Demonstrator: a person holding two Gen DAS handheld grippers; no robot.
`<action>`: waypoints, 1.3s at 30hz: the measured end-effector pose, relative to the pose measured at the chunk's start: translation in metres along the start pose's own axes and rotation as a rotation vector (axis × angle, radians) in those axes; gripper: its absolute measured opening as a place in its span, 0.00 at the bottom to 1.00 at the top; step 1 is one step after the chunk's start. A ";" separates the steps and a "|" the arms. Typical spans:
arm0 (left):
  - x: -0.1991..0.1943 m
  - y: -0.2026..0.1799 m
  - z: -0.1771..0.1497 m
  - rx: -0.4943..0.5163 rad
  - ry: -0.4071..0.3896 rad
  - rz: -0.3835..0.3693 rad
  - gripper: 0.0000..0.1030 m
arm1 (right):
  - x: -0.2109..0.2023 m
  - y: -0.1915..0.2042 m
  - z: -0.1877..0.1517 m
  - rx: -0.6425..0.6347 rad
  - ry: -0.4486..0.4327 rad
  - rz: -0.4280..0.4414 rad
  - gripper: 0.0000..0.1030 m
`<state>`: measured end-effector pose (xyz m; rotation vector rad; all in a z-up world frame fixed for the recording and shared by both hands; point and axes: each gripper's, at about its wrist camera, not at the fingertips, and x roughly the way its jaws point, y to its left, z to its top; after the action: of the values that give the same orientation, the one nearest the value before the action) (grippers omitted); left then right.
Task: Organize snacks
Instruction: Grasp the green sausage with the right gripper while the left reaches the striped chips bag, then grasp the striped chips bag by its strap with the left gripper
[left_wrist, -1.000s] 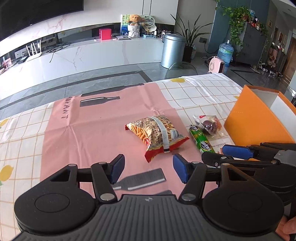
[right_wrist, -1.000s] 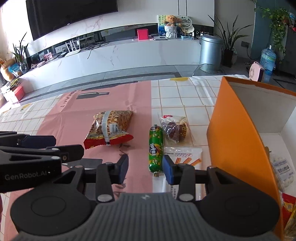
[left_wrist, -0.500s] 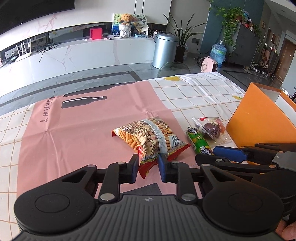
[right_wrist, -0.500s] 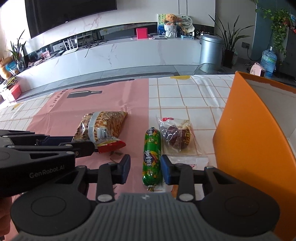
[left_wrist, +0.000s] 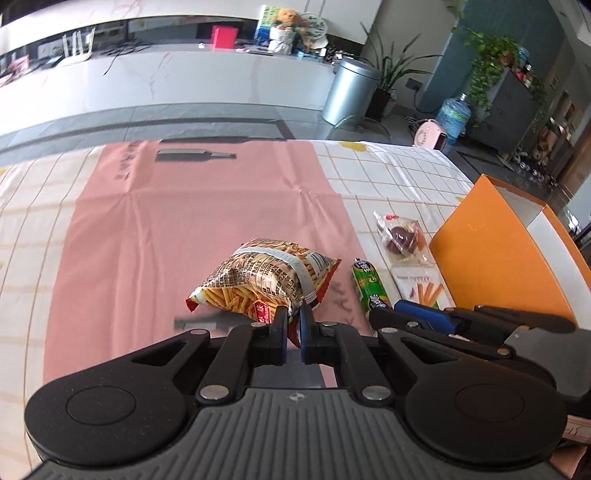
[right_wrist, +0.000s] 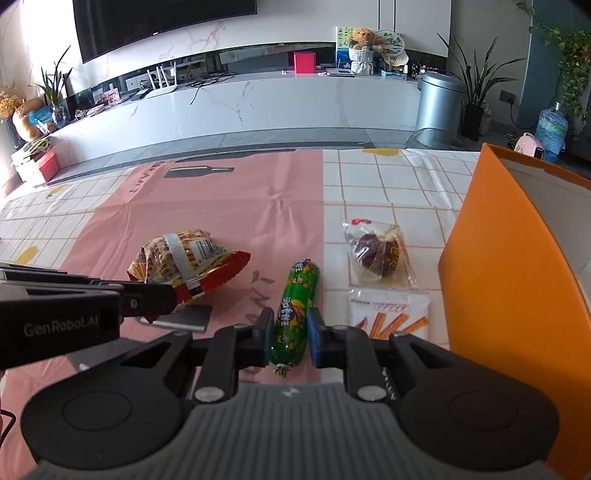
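A crinkly bag of potato sticks (left_wrist: 266, 277) lies on the pink mat (left_wrist: 184, 229). My left gripper (left_wrist: 293, 328) is shut on the bag's red near edge, its jaws still closing and the foil pinched between the blue pads. A green sausage snack (right_wrist: 299, 288) lies lengthwise just right of the mat. My right gripper (right_wrist: 290, 328) straddles its near end, jaws closing, and both pads touch its sides. In the right wrist view the left gripper (right_wrist: 162, 299) reaches in from the left onto the bag (right_wrist: 184, 258).
A clear packet with a dark date (right_wrist: 376, 254) and a white packet printed with orange sticks (right_wrist: 391, 314) lie right of the sausage. An open orange box (right_wrist: 517, 295) stands at the right edge. The checked tablecloth (right_wrist: 388, 177) stretches beyond.
My left gripper moved forward onto the chip bag and closed on its edge. My right gripper slid forward over the sausage's near end and its jaws narrowed around it.
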<state>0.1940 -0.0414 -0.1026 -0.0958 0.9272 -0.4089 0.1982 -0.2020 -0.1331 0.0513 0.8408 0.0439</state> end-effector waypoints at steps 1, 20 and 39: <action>-0.007 0.000 -0.005 -0.019 0.010 0.001 0.05 | -0.005 0.001 -0.004 0.005 0.007 0.006 0.15; -0.074 -0.021 -0.080 -0.061 0.200 0.094 0.08 | -0.088 0.030 -0.086 -0.093 0.112 0.127 0.15; -0.068 0.002 -0.072 -0.452 0.053 0.178 0.80 | -0.071 0.026 -0.076 -0.070 0.094 0.164 0.39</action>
<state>0.1017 -0.0068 -0.0949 -0.4135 1.0587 -0.0315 0.0943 -0.1783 -0.1294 0.0524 0.9265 0.2314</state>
